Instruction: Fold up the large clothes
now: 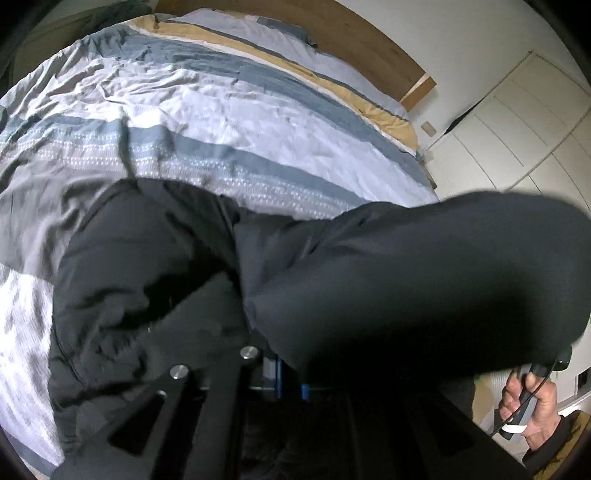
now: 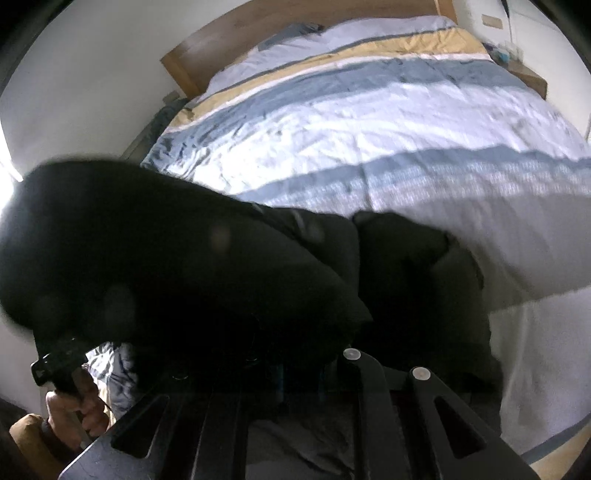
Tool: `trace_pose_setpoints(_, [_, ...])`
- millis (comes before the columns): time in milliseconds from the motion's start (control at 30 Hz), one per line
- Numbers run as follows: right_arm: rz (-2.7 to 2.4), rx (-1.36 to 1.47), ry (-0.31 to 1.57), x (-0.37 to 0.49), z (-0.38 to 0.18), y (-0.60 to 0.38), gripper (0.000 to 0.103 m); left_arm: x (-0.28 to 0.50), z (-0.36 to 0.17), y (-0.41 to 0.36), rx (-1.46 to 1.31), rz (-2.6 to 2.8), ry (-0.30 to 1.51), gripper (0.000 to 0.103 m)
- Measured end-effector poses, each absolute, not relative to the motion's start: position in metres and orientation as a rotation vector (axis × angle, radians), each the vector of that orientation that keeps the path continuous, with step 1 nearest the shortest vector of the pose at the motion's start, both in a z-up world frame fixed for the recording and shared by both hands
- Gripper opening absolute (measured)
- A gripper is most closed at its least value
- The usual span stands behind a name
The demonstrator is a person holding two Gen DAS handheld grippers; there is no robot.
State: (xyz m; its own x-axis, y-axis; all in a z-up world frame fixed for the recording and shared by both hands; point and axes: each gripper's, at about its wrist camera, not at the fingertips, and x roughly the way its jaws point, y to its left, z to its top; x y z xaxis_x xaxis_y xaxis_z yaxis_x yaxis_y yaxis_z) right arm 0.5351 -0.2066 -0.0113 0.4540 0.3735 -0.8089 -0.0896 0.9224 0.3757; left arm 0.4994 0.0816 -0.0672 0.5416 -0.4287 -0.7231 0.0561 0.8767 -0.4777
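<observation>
A large black padded jacket (image 1: 155, 280) lies over the near edge of the bed, and it also fills the lower middle of the right wrist view (image 2: 258, 280). My left gripper (image 1: 290, 376) is shut on the jacket's fabric, which bulges up to the right and hides the fingertips. My right gripper (image 2: 288, 369) is shut on the same jacket, its fingertips buried under the dark cloth. The hand holding the right gripper shows at the lower right of the left wrist view (image 1: 532, 410). The hand holding the left gripper shows at the lower left of the right wrist view (image 2: 74, 410).
The bed carries a striped duvet (image 1: 207, 122) in white, blue-grey and yellow, with pillows and a wooden headboard (image 1: 332, 33) at the far end. White wardrobe doors (image 1: 517, 122) stand to the right. A bedside table (image 2: 528, 75) stands at the far right.
</observation>
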Motion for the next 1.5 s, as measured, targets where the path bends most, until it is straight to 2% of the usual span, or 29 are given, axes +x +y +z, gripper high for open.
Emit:
trace_pose_setpoints(267, [0.299, 0.293, 1.065, 0.516, -0.053, -0.217, 0.013, 0.487, -0.082, 0.074, -0.356, -0.295, 0.957, 0.009])
trace_pose_setpoints(500, [0.299, 0.272, 1.07, 0.513, -0.058, -0.217, 0.015, 0.477, -0.075, 0.068, -0.286, -0.275, 0.958, 0.013])
trace_pose_setpoints(600, [0.29, 0.246, 1.079, 0.512, -0.054, -0.213, 0.023, 0.471, -0.072, 0.072, -0.285, -0.271, 0.973, 0.015])
trace_pose_setpoints(733, [0.264, 0.214, 1.094, 0.506, -0.048, -0.21, 0.044, 0.458, -0.069, 0.078, -0.287, -0.273, 1.005, 0.016])
trace_pose_setpoints(800, [0.254, 0.207, 1.103, 0.5, -0.045, -0.21, 0.05, 0.45, -0.068, 0.081, -0.293, -0.275, 1.02, 0.016])
trace_pose_setpoints(967, [0.237, 0.193, 1.126, 0.475, -0.033, -0.212, 0.06, 0.423, -0.062, 0.093, -0.297, -0.271, 1.055, 0.016])
trace_pose_setpoints(1100, [0.221, 0.196, 1.15, 0.452, -0.019, -0.22, 0.062, 0.4, -0.053, 0.104, -0.298, -0.253, 1.079, 0.016])
trace_pose_setpoints(1200, [0.21, 0.2, 1.168, 0.435, -0.006, -0.226, 0.065, 0.387, -0.044, 0.113, -0.302, -0.227, 1.09, 0.026])
trace_pose_setpoints(1267, [0.208, 0.213, 1.172, 0.424, 0.005, -0.231, 0.07, 0.38, -0.034, 0.12, -0.301, -0.202, 1.081, 0.039])
trace_pose_setpoints(1333, [0.199, 0.215, 1.162, 0.415, 0.019, -0.235, 0.072, 0.376, -0.022, 0.125, -0.308, -0.187, 1.067, 0.045])
trace_pose_setpoints(1500, [0.213, 0.202, 1.122, 0.411, 0.049, -0.235, 0.077, 0.38, 0.008, 0.125, -0.308, -0.185, 1.034, 0.049])
